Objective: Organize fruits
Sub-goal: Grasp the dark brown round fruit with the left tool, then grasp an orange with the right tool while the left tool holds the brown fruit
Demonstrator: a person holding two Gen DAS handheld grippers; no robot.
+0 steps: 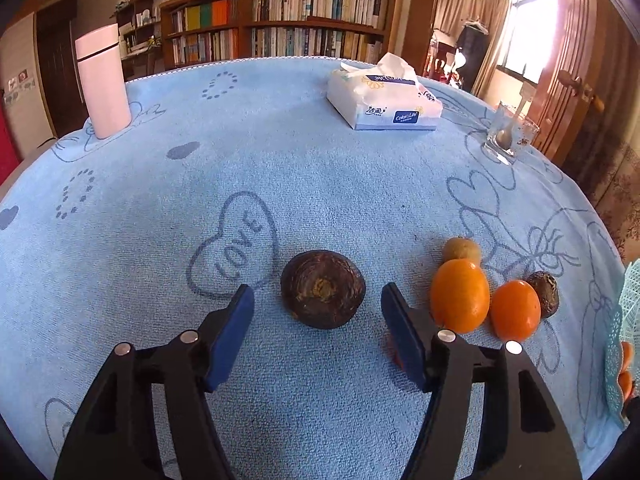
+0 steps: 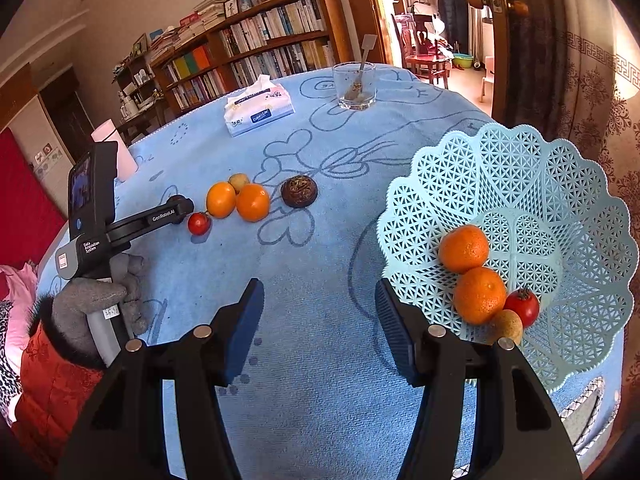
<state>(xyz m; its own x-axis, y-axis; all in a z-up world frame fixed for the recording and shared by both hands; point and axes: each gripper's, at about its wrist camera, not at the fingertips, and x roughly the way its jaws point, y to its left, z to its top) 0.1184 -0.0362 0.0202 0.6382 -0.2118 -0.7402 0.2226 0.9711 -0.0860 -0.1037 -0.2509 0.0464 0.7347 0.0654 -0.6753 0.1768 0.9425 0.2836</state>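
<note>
My left tongs gape around a dark brown fruit on the tabletop, touching nothing; two oranges sit at three o'clock. My right tongs hang open, basket at two o'clock.

Four oranges, two red fruits, two tan, perhaps two dark brown.

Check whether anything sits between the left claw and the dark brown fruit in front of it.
Nothing visible does. The left claw is open, and the dark brown fruit lies on bare blue cloth just past its fingertips. The nearest orange fruit sits off to the right, outside the right finger.
</note>
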